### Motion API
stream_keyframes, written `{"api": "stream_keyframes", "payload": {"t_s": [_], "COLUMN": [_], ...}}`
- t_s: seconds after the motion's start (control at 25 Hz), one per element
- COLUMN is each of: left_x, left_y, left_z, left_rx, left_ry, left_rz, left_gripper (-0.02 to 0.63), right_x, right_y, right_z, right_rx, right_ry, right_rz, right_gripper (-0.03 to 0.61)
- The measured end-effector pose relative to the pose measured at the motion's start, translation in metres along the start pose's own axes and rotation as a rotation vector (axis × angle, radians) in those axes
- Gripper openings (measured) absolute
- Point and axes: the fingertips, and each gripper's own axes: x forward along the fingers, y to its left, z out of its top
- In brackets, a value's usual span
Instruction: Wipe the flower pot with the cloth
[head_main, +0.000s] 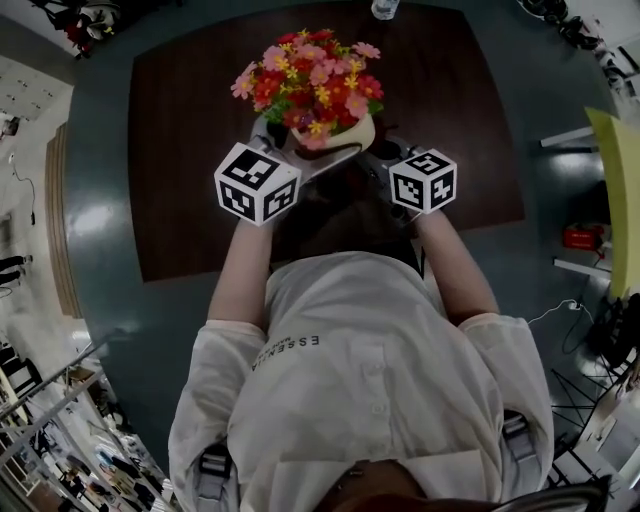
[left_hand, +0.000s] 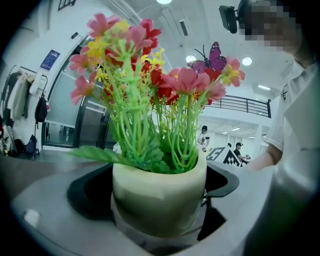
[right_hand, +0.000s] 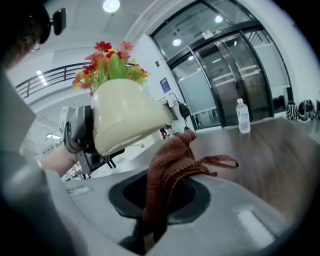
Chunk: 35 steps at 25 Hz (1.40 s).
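At the bottom of the head view, nearest the camera, a white shirt and two bare forearms reaching toward the middle of the frame. At frame centre, two grippers, each under a marker cube.

Left gripper, left of centre: fingers set wide round the base of the flower pot and clamped against it, holding the single cream pot up above the dark wooden table. In the left gripper view, pot filling the lower middle, with green stems, red, pink and yellow flowers and one purple butterfly rising toward the top of the frame.

Right gripper, right of centre in the head view: fingers pinched tight on one rust-brown knitted cloth, bunched and standing up out of the jaws in the lower middle of the right gripper view, one loose strip trailing to the right. Upper left of that view taken up by the tilted pot, with the left gripper's grey body behind it. Cloth tip just under the pot's lower edge; touching or not, impossible to tell.

Farther off, at the right of that view, one clear plastic bottle upright on the table, well apart from pot and cloth. Beyond it, glass doors across the upper right.
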Motion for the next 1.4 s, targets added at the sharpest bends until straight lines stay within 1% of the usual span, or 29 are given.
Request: {"api": "stream_keyframes", "payload": {"t_s": [0.12,0.24,0.32,0.44,0.52,0.64,0.76,0.88,0.96,1.08,1.16,1.28,1.4], "left_x": [-0.005,-0.006,-0.006,-0.006,-0.007,-0.008,-0.004,-0.02,-0.027,-0.02,-0.023,-0.031,-0.032], "left_y": [-0.002,-0.002,-0.002,-0.004,-0.005,-0.003,0.001,0.014,0.019,0.017,0.019,0.027,0.031], "left_z": [0.006,0.009,0.009,0.009,0.011,0.012,0.008,0.014,0.016,0.008,0.002,-0.01,-0.029], "left_rx": [0.012,0.022,0.022,0.008,-0.002,-0.011,-0.029,-0.028,-0.015,-0.004,0.001,0.027,0.057], "left_ry": [0.008,0.013,0.013,-0.001,-0.015,-0.03,-0.043,-0.055,-0.048,-0.027,-0.011,0.002,-0.015], "left_rz": [0.0,0.006,0.011,0.02,0.026,0.039,0.048,0.063,0.075,0.091,0.102,0.106,0.093], "left_gripper": [0.574,0.574,0.574,0.574,0.574,0.574,0.574,0.574,0.574,0.574,0.574,0.574,0.574], "right_x": [0.007,0.017,0.019,0.017,0.014,0.012,0.005,0.005,0.001,-0.02,-0.027,-0.032,-0.034], "right_y": [0.019,0.04,0.051,0.066,0.075,0.086,0.09,0.106,0.109,0.087,0.074,0.054,0.024], "right_z": [0.025,0.034,0.033,0.029,0.027,0.021,0.008,0.007,0.009,0.005,0.003,0.003,-0.004], "right_rx": [-0.073,-0.155,-0.198,-0.206,-0.215,-0.258,-0.311,-0.326,-0.321,-0.293,-0.261,-0.205,-0.151], "right_ry": [-0.065,-0.086,-0.092,-0.119,-0.137,-0.127,-0.106,-0.102,-0.105,-0.117,-0.128,-0.138,-0.14], "right_rz": [0.034,0.093,0.137,0.226,0.27,0.333,0.38,0.402,0.399,0.374,0.338,0.249,0.12], "right_gripper": [0.052,0.052,0.052,0.052,0.052,0.052,0.052,0.052,0.052,0.052,0.052,0.052,0.052]}}
